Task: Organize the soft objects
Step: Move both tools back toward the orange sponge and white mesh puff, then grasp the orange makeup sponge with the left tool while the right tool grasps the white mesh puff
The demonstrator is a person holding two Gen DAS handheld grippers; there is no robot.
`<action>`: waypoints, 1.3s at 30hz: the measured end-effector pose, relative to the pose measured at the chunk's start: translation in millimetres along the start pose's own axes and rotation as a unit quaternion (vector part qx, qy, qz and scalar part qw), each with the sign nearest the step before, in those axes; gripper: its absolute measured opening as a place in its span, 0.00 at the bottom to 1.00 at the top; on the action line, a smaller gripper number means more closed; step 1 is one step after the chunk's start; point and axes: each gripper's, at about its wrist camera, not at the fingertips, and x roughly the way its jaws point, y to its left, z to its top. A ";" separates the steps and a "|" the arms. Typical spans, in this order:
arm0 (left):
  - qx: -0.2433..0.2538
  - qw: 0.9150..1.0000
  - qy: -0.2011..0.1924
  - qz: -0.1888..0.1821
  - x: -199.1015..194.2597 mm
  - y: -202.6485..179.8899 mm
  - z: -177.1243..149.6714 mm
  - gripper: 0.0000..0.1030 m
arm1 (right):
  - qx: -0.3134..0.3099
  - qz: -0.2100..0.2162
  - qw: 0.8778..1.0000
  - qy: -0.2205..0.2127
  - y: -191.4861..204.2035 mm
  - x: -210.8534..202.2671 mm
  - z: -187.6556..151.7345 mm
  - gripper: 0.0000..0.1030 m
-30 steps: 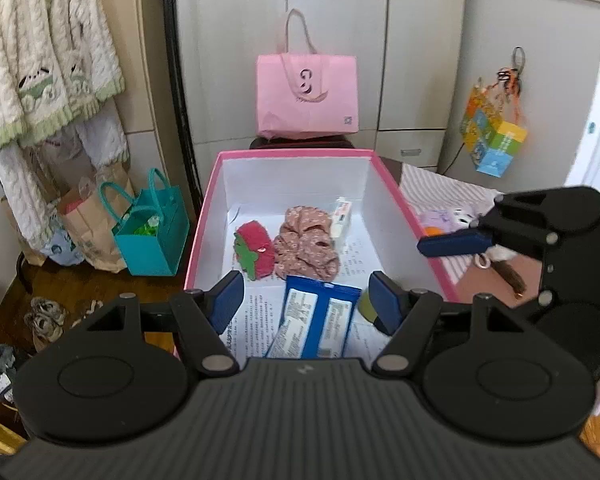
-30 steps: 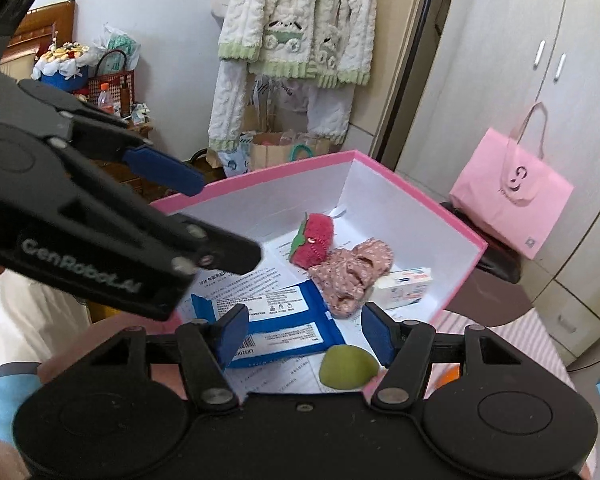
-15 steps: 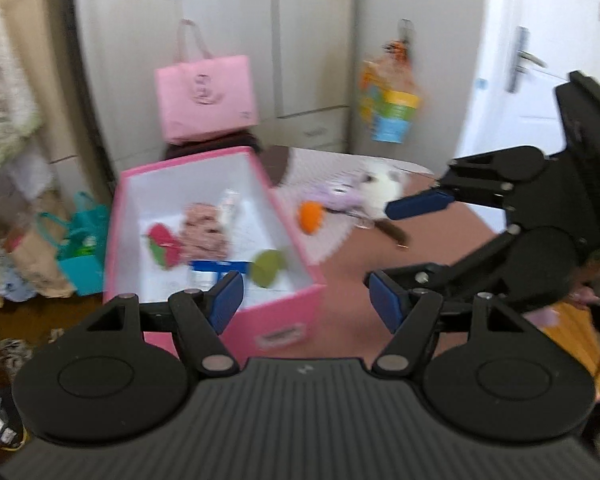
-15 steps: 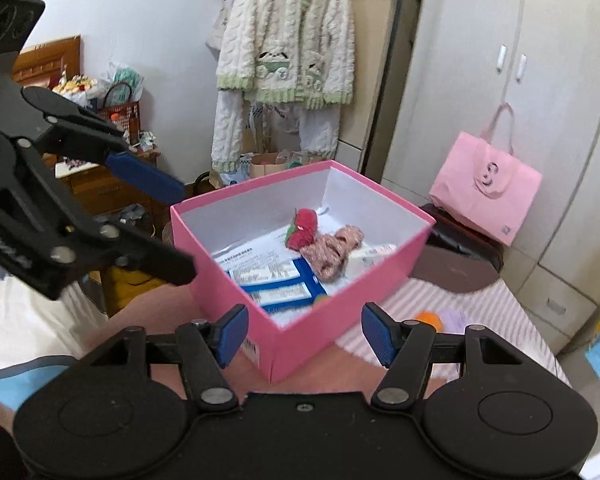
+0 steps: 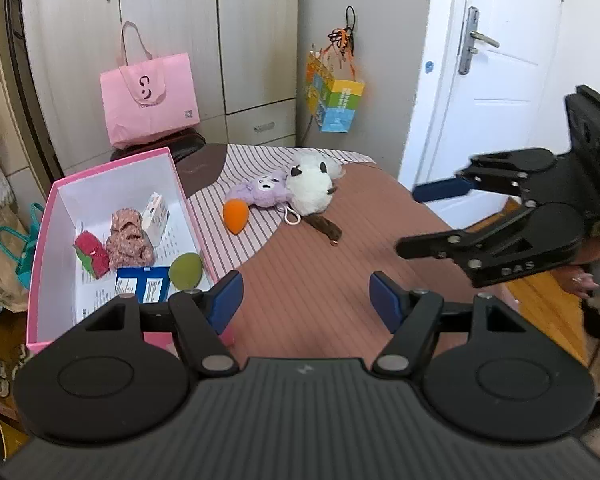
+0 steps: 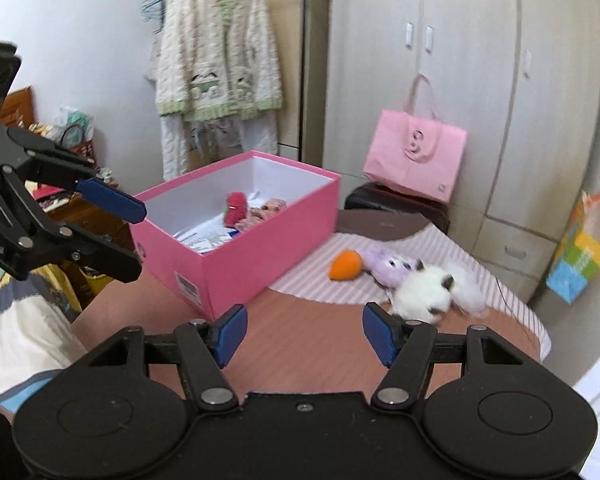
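Left: the pink box (image 5: pixel 112 168) holds a green sponge (image 5: pixel 186 270), red plush (image 5: pixel 92 254) and scrunchie (image 5: pixel 130 238). Both grippers, over the box a second ago, have pulled back. Left gripper (image 5: pixel 306 300) and right gripper (image 6: pixel 304 334) gape wide, empty. Centre, far on the worktop (image 5: pixel 340 280): orange sponge (image 5: pixel 236 216), purple plush (image 5: pixel 266 190), white plush (image 5: pixel 312 188), likely next.

The box (image 5: pixel 40 240) is pink outside and white inside. In it lie a red toy (image 5: pixel 92 254), a green ball (image 5: pixel 186 270) and a blue packet (image 5: pixel 142 290). At 2 o'clock from the box, an orange toy (image 5: pixel 236 216), a purple toy (image 5: pixel 262 192) and a white toy (image 5: pixel 310 188) lie on a cloth (image 5: pixel 236 196) with pink and white stripes.
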 end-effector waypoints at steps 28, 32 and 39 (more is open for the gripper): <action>-0.023 0.983 -0.071 0.167 199.1 -9.0 50.9 0.63 | 0.092 -0.083 0.987 -0.103 -152.6 101.6 -2.8 0.67; -0.046 0.981 -0.054 0.180 229.7 3.8 58.2 0.62 | 0.138 -0.048 0.985 -0.091 -186.6 132.1 8.7 0.67; -0.093 0.979 -0.013 0.180 267.8 27.4 49.8 0.61 | 0.228 0.002 0.973 -0.036 -246.4 196.2 -1.0 0.67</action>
